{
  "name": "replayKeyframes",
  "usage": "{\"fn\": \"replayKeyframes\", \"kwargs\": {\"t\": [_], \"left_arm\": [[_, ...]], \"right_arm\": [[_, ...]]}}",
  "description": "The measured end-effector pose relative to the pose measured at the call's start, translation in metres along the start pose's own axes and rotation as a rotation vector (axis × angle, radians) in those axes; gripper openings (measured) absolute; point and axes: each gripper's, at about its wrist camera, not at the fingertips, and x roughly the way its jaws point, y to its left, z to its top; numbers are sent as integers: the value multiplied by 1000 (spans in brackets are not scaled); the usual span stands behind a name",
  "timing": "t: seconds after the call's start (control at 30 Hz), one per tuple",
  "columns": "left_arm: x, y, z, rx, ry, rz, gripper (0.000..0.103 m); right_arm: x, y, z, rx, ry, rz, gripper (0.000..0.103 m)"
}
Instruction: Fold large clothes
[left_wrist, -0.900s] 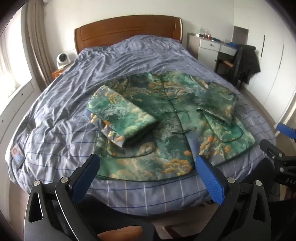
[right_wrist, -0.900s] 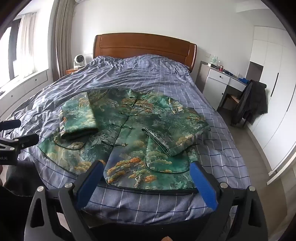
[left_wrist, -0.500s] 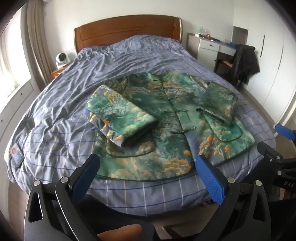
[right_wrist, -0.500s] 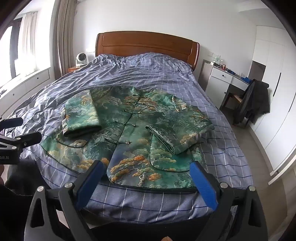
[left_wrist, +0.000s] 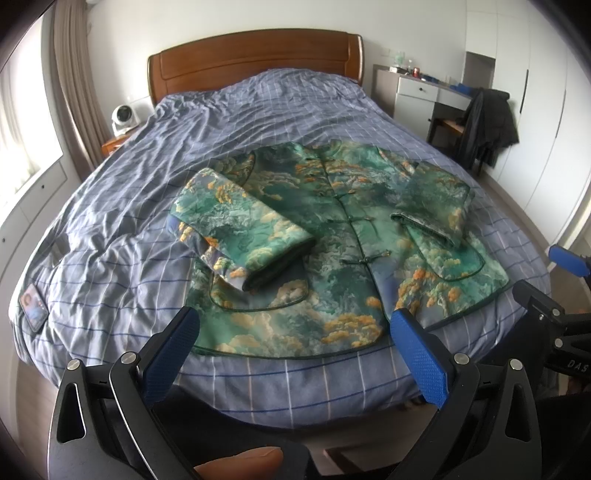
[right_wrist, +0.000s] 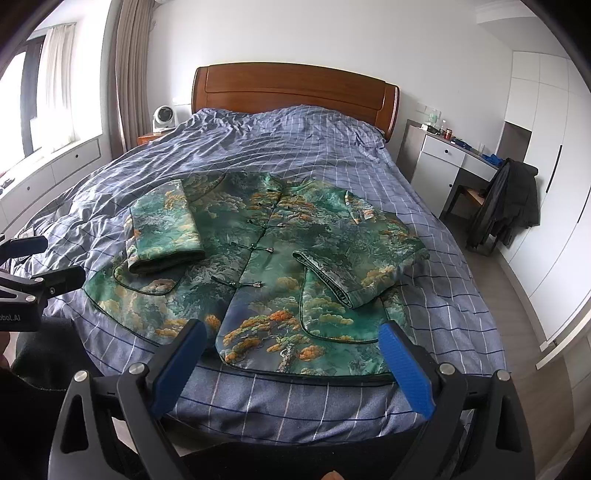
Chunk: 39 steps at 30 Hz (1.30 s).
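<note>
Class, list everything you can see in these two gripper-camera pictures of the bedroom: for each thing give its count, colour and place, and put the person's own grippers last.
jacket: one, green with orange pattern, flat on the bed, both sleeves folded in
bed: one, blue checked cover, centre of the room
headboard: one, brown wood, against the far wall
fan: one, white, on the nightstand left of the bed
desk: one, white, right of the bed
dark coat: one, black, draped on the chair by the desk
left gripper: one, black with blue pads, open, above the near bed edge
right gripper: one, black with blue pads, open, above the near bed edge
</note>
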Motion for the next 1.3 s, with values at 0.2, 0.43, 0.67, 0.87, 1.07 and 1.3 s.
{"fn": "replayKeyframes", "kwargs": {"t": [0.2,0.43,0.67,0.87,1.07,1.3], "left_arm": [[-1,2,-2,1,-2,-1,103],[-2,4,-5,1,-4,-4,103],[-3,7,-10,3,-2,-4,103],[-2,5,-5,4,-4,2,103],[-3,8,-8,4,-2,3,103],[-3,8,-9,5,-1,4,103]], "right_arm": [[-1,2,0,-3,0,0,96],[-2,3,1,-4,0,1,96],[-2,3,1,-3,-2,0,96],[-2,5,1,-3,3,4,96],[-1,4,1,-4,3,5,96],[-1,6,-1,-3,6,6,96]]}}
